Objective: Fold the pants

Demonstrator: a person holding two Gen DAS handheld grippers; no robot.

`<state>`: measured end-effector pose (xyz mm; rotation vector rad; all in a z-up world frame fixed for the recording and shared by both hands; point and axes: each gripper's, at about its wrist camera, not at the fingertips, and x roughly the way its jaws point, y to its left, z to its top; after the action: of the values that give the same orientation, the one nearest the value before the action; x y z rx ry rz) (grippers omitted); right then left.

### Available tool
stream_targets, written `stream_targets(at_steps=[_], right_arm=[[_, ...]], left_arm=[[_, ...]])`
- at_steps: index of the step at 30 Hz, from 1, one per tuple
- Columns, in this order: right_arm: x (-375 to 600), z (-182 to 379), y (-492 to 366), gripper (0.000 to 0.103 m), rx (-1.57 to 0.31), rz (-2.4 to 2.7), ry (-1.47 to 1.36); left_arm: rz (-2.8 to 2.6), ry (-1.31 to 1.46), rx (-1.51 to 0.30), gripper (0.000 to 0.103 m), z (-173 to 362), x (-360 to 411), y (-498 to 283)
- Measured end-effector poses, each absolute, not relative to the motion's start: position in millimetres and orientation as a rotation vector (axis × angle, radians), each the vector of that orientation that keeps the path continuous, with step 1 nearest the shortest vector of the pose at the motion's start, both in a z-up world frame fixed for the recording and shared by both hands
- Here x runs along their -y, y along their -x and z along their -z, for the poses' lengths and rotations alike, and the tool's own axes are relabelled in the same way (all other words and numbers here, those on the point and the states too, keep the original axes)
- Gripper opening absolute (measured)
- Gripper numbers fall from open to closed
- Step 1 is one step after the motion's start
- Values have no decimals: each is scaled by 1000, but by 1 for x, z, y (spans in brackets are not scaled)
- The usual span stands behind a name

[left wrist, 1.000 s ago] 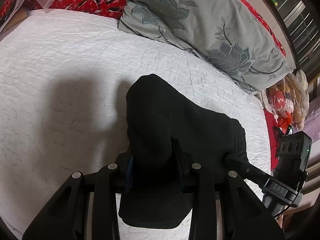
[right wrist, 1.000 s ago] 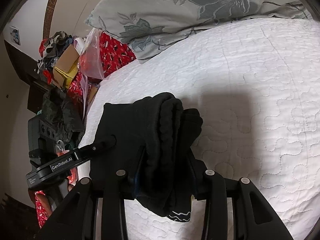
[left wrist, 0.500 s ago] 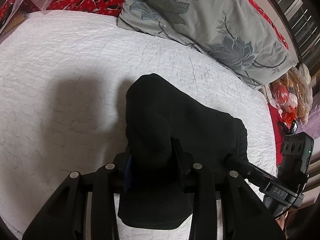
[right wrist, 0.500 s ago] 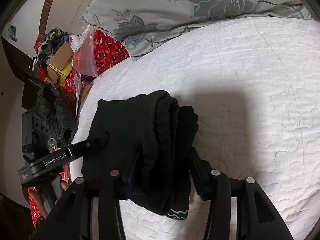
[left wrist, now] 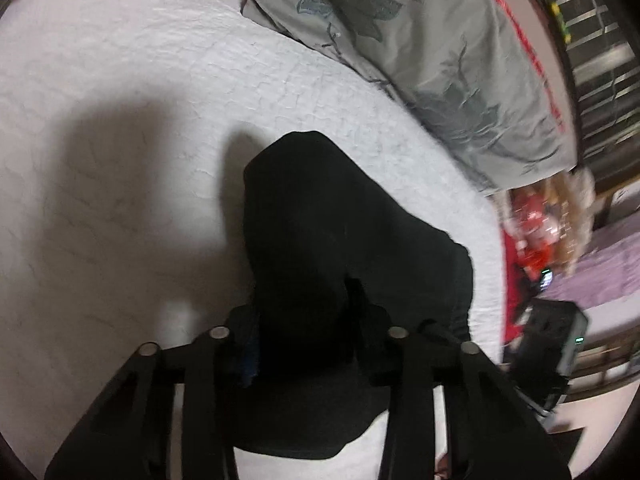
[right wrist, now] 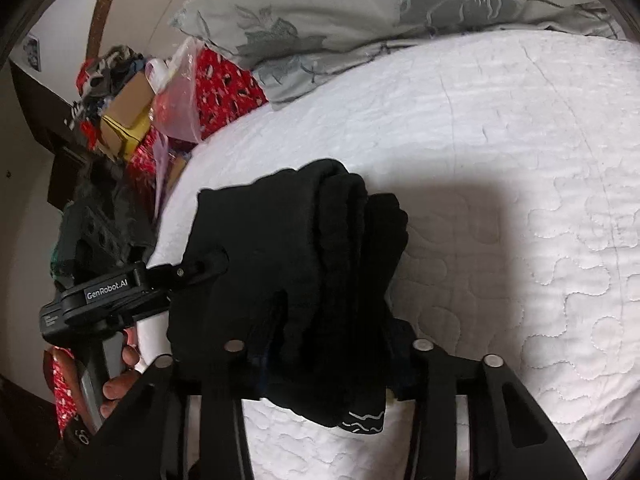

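Both grippers pinch the pants: our left gripper (left wrist: 304, 320) grips one end of the black pants (left wrist: 320, 220), our right gripper (right wrist: 332, 336) clamps the thick folded stack of pants (right wrist: 304, 256) at the other. The bundle sits at the near edge of the white quilt (right wrist: 500, 140), a grey floral pillow (right wrist: 360, 12) well beyond. We judge the fabric soft, limp, fairly light; grip through all layers at the edges, or the folds slump

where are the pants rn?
In both wrist views the folded black pants sit low-centre on the white quilt, clamped between the left gripper and right gripper, below the grey floral pillow.
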<state>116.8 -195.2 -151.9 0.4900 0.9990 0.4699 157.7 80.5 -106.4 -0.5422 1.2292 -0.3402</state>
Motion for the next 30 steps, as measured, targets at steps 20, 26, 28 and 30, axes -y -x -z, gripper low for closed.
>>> stream_targets(at_steps=[20, 26, 28, 30], right_arm=[[227, 149, -20, 46, -1015, -350, -448], [235, 106, -18, 66, -876, -332, -421], [224, 108, -31, 66, -891, -324, -387], [213, 113, -45, 66, -910, -295, -354]], left_arm=[[309, 331, -1263, 38, 87, -46, -61], [311, 306, -1099, 60, 32, -51, -67], [303, 265, -1114, 60, 34, -43, -81], [276, 223, -1151, 60, 44, -35, -97]])
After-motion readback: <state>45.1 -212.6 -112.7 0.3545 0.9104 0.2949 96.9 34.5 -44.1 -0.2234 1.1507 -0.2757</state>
